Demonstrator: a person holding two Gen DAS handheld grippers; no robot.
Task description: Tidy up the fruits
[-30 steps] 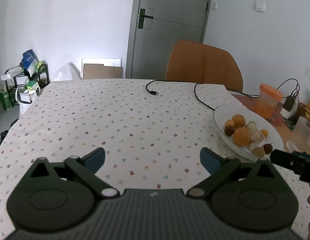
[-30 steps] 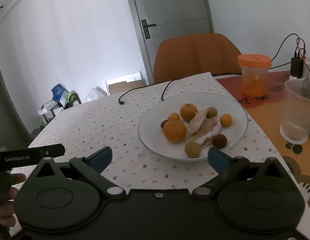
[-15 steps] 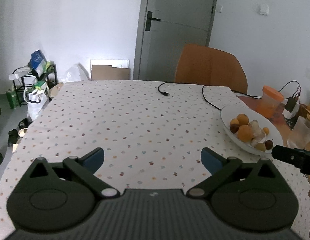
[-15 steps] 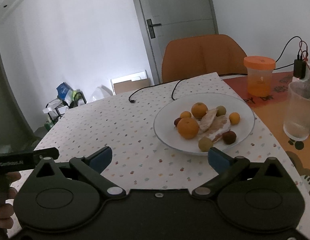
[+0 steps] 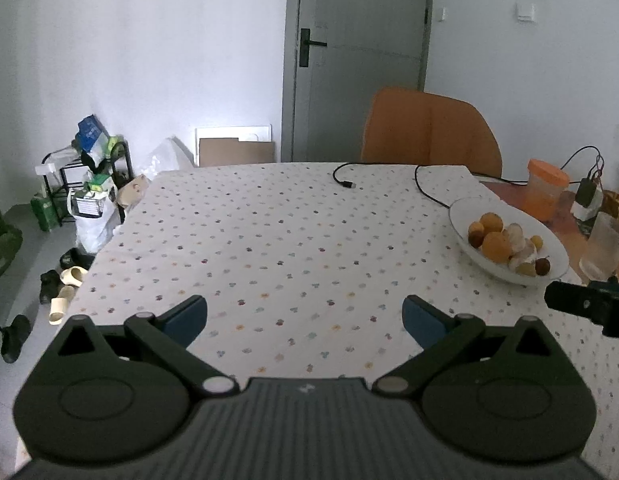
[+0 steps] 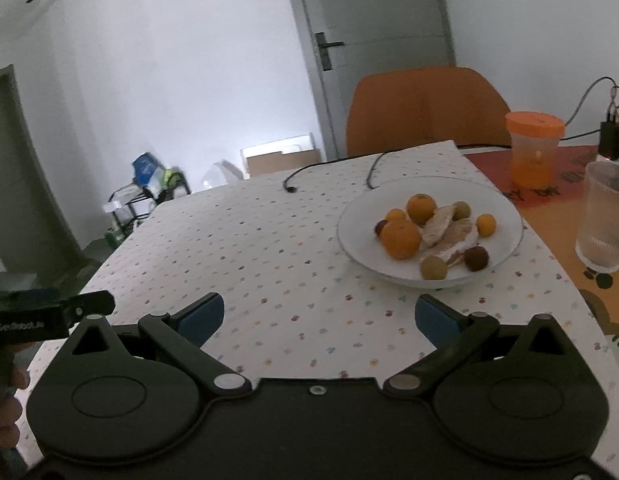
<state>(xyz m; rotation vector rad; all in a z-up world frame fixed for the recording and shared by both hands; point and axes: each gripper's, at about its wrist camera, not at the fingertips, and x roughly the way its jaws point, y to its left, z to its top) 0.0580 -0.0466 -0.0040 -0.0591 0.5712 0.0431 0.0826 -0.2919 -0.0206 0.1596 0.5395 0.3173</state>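
A white plate (image 6: 505, 216) (image 5: 557, 248) stands on the dotted tablecloth and holds several fruits: a big orange (image 6: 401, 239) (image 5: 495, 246), smaller oranges, a green round fruit (image 6: 433, 267), a dark red one (image 6: 476, 258) and pale peeled pieces (image 6: 449, 228). My right gripper (image 6: 317, 316) hovers open over the cloth, short of the plate and to its left. My left gripper (image 5: 305, 316) is open too, above the bare cloth far left of the plate. Neither holds anything.
An orange-lidded cup (image 6: 533, 148), a ribbed glass (image 6: 603, 216) and a charger with wires stand right of the plate. A black cable (image 5: 345, 178) lies at the far edge. An orange chair (image 5: 429, 132) stands behind the table. Clutter and shoes (image 5: 65, 280) sit on the floor left.
Both grippers have pulled back and risen, so the plate looks smaller and farther. Their jaws stay open; the fruits have not moved.
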